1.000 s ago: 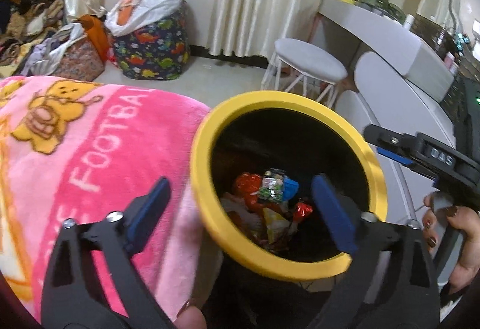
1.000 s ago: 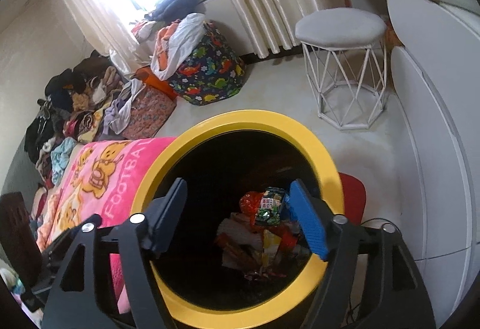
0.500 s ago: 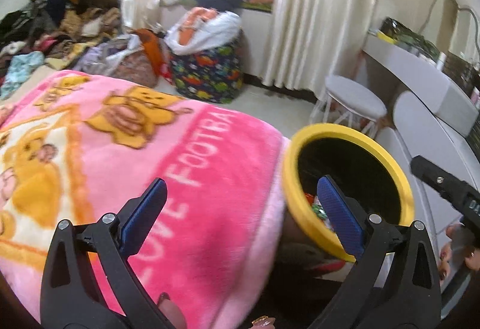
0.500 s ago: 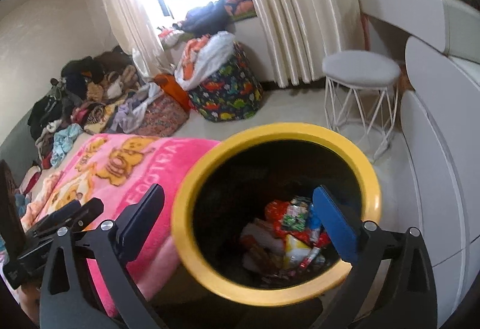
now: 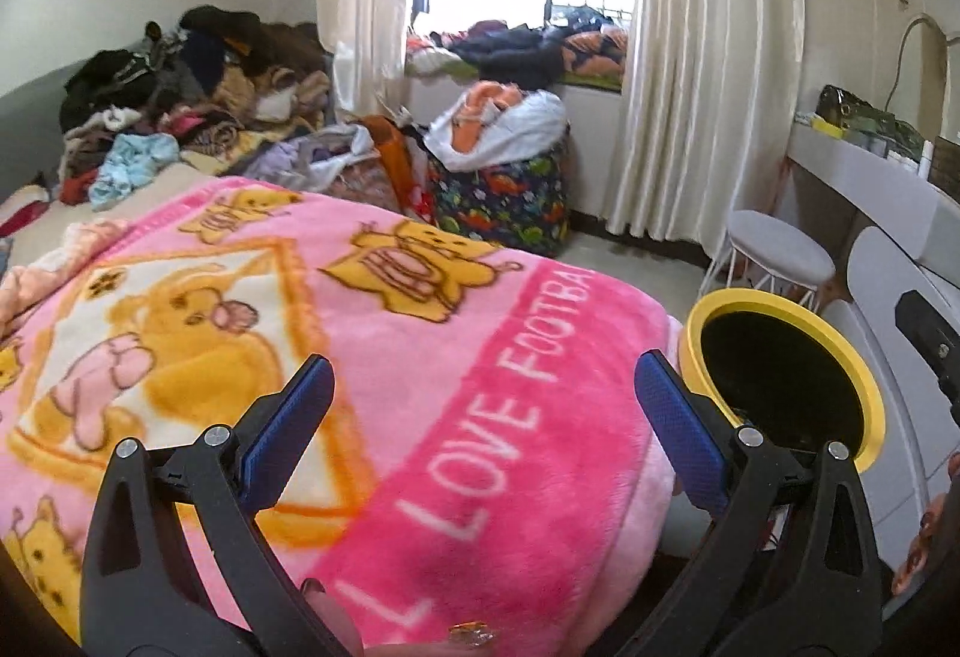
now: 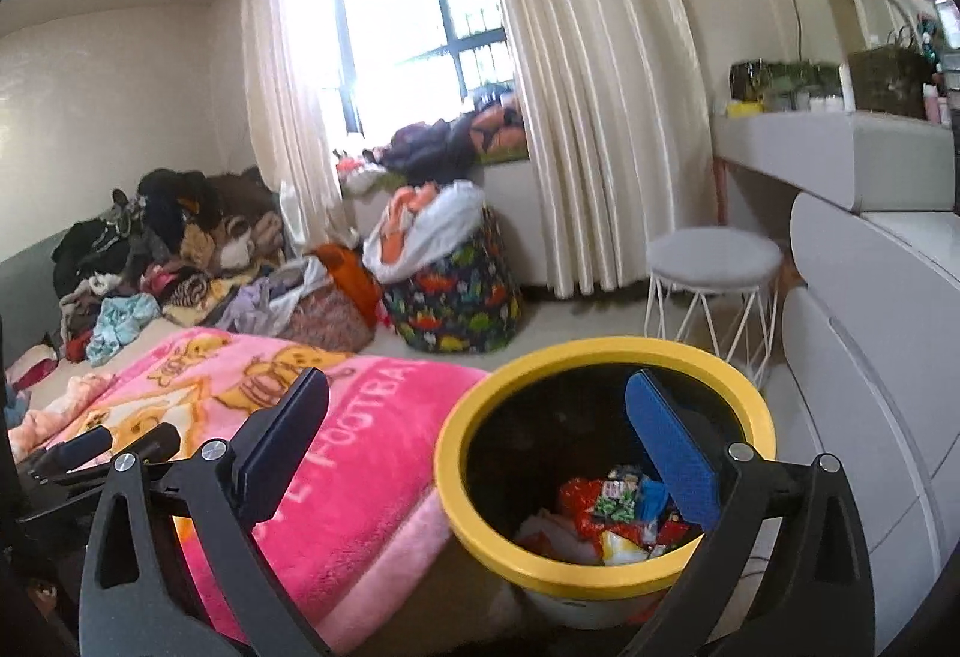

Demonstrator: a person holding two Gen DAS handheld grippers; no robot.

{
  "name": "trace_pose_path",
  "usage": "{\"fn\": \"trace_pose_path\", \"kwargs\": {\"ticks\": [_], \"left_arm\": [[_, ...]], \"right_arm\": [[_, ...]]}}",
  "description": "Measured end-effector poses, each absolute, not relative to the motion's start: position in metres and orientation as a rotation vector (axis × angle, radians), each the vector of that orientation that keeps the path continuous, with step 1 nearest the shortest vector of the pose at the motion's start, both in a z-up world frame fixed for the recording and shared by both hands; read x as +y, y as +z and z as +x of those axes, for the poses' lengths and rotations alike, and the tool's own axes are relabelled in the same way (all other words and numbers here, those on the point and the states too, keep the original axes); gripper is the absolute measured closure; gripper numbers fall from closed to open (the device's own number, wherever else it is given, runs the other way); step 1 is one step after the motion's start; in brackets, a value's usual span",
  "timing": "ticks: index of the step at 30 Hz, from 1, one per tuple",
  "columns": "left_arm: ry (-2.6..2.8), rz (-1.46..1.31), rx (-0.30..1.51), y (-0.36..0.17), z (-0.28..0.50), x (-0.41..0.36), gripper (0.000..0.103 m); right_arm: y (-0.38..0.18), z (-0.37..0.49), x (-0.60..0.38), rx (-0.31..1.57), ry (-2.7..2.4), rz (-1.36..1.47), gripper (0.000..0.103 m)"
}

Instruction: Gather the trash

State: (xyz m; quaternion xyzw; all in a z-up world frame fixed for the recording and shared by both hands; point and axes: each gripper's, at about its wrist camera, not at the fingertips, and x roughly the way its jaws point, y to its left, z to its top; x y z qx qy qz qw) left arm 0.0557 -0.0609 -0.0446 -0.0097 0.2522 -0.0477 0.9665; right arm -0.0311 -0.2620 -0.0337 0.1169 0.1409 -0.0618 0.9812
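Covering most of the left wrist view, a pink blanket (image 5: 420,357) printed with yellow bears and white lettering lies over the bed, running from 9 o'clock across to about 4 o'clock, where its corner drops off just beside a bin. Beyond it, from 10 to 12 o'clock, a heap of clothes (image 5: 180,99) is piled against the wall, cream curtains (image 5: 708,57) hang at either side of a barred window, and a dinosaur-print bag (image 5: 504,201) stuffed with laundry stands on the floor below the sill. At 2 to 3 o'clock a white dressing table (image 5: 864,189) lines the wall with a round grey stool (image 5: 780,249) in front of it. The yellow-rimmed bin (image 6: 600,576) sits at 5 o'clock in the right wrist view, against the blanket's edge, and the trash (image 6: 612,513), red, green and blue wrappers, lies in its bottom. The right gripper (image 6: 477,447) has just been opening; its jaws stand wide apart with nothing between them, one finger over the blanket, the blue-padded one over the bin's mouth. The left gripper (image 5: 480,435) hangs over the blanket, jaws likewise wide apart and empty. At 4 o'clock in the left wrist view a hand (image 5: 924,543) shows at the frame's edge.
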Motion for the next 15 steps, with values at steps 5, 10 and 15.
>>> {"fn": "trace_pose_path", "kwargs": {"ticks": [5,10,15], "left_arm": [[-0.091,-0.039,0.493,-0.047,0.045,-0.048,0.011],[-0.095,-0.045,0.490,-0.050,0.040,-0.045,0.011],[-0.108,-0.058,0.479,-0.052,0.038,-0.044,0.011]], "right_arm": [[-0.041,-0.041,-0.243,0.250,-0.095,0.182,0.006],[-0.049,-0.045,-0.234,0.239,-0.077,0.123,0.006],[-0.050,-0.047,-0.233,0.217,-0.084,0.115,0.006]]}}
